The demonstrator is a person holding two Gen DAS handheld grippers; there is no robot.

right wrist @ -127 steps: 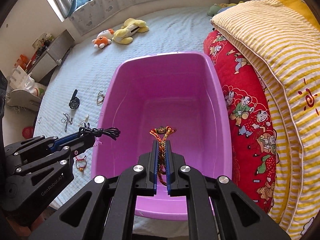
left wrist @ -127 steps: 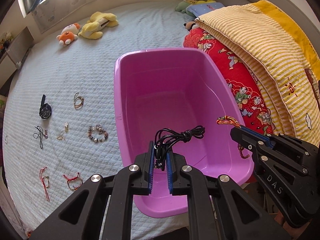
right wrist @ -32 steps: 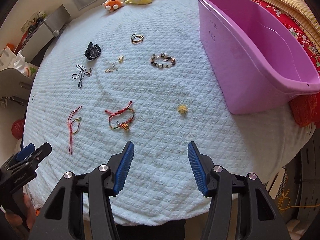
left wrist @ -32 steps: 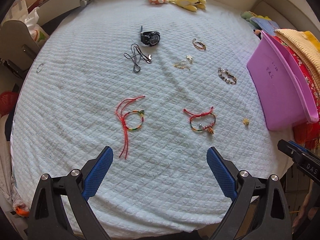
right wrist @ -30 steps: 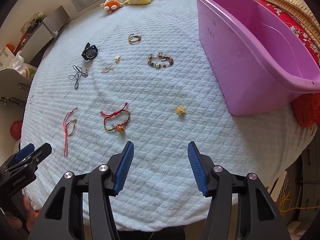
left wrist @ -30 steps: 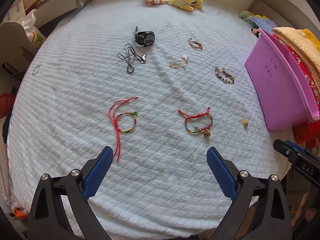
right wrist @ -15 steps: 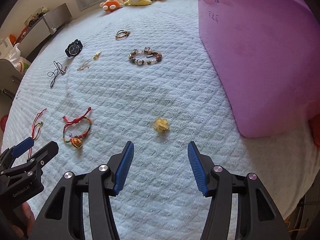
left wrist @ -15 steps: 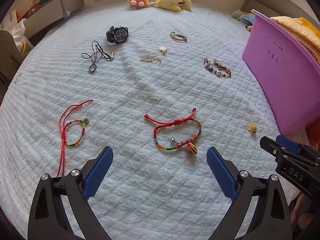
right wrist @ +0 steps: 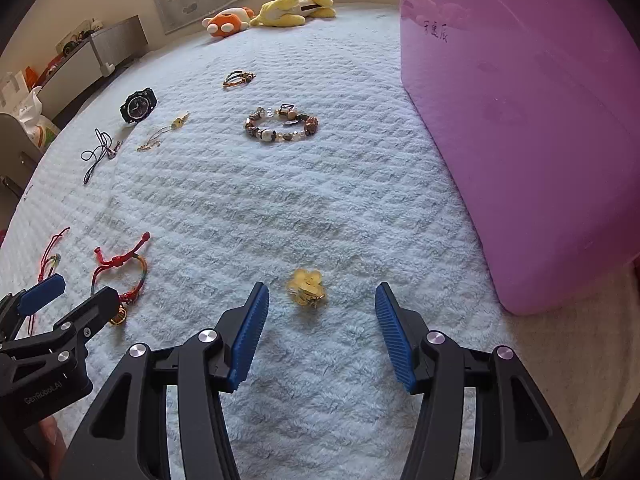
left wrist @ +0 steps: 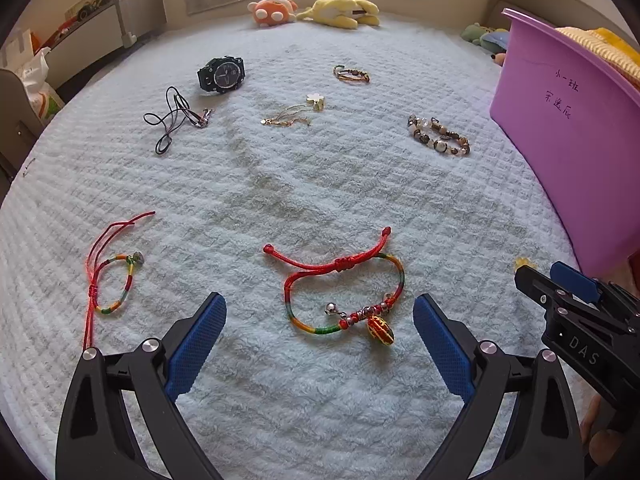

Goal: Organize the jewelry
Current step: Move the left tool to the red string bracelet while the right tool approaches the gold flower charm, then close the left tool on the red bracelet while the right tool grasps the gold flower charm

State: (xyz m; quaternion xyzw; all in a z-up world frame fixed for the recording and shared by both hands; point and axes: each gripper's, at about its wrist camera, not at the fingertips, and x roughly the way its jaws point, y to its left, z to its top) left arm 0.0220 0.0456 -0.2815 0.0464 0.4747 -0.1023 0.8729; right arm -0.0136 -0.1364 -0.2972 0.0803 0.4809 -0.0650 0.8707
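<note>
My left gripper (left wrist: 320, 320) is open just above the bedspread, and a red braided bracelet with a bell and red charm (left wrist: 344, 292) lies between and just ahead of its fingertips. My right gripper (right wrist: 321, 300) is also open, with a small yellow flower charm (right wrist: 306, 286) on the bedspread between its tips. Neither gripper touches its piece. A thin red-string bracelet (left wrist: 110, 276), a beaded bracelet (right wrist: 282, 124), a black watch (left wrist: 221, 75), a black cord necklace (left wrist: 174, 120), a gold chain (left wrist: 292, 116) and a small woven bracelet (left wrist: 352, 74) lie farther back.
The purple plastic tub (right wrist: 520, 120) stands close on the right, on the pale quilted bedspread (right wrist: 280, 200). Plush toys (left wrist: 316, 10) rest at the far edge of the bed. A shelf unit (left wrist: 96, 36) and bags stand beyond the left edge.
Both grippers have come down and forward toward the bedspread. The red charm bracelet now sits between the left tips and the yellow charm between the right tips. The jaws stay as wide as before.
</note>
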